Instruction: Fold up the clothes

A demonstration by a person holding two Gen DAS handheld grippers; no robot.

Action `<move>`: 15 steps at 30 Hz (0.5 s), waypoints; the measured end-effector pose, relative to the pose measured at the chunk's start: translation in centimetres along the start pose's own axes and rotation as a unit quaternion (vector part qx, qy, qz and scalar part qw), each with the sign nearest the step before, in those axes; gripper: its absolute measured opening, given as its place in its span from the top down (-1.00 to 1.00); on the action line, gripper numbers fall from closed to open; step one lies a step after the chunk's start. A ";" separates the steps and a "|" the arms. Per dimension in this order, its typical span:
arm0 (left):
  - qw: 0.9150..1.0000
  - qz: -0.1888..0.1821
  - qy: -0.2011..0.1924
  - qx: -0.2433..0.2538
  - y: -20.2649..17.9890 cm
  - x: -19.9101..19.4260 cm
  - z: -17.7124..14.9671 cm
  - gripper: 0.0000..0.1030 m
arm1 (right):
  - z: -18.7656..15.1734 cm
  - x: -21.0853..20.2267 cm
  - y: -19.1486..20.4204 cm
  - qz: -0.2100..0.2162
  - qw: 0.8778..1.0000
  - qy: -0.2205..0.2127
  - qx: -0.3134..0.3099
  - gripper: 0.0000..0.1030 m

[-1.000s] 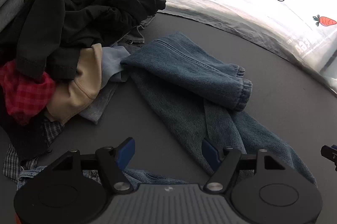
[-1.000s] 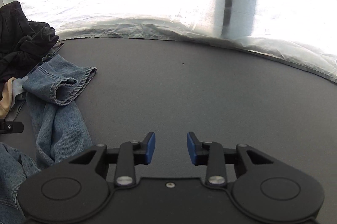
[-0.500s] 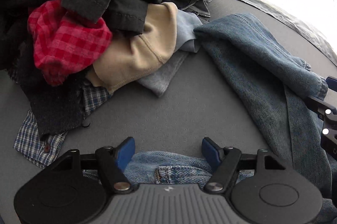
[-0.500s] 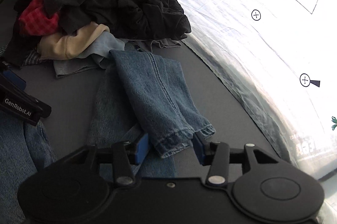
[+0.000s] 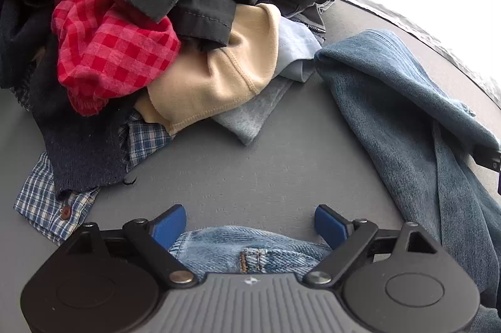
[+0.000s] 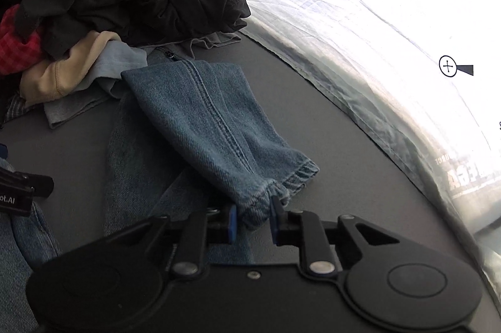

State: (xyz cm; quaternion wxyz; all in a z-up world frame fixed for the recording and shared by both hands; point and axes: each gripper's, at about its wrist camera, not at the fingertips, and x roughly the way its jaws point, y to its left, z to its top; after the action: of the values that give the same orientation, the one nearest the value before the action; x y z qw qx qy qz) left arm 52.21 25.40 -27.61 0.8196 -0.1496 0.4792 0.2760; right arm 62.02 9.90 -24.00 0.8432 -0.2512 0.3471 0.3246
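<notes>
Blue denim jeans (image 5: 407,126), red checked cloth (image 5: 109,48), beige garment (image 5: 219,76), grey table (image 5: 250,170).

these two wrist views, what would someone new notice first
The heap of clothes at the back left of the grey table draws the eye, above all the red checked cloth beside a tan piece. Next come the blue jeans spread in front of it: the right hand-held gripper is closing on the leg's hem, while the left hand-held gripper is opening with the waistband between its fingers.
</notes>
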 end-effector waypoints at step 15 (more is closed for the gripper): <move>1.000 0.016 -0.009 -0.010 -0.1 0.6 -0.1 -0.99 | -11.8 -10.5 -16.9 -0.192 0.920 -0.028 0.341 0.65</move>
State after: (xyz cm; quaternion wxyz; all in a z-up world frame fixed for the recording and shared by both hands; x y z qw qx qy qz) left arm 52.49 25.46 -28.18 0.8178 -0.1480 0.4716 0.2948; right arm 63.43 -12.90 -20.26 0.9333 -0.0013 0.3582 0.0249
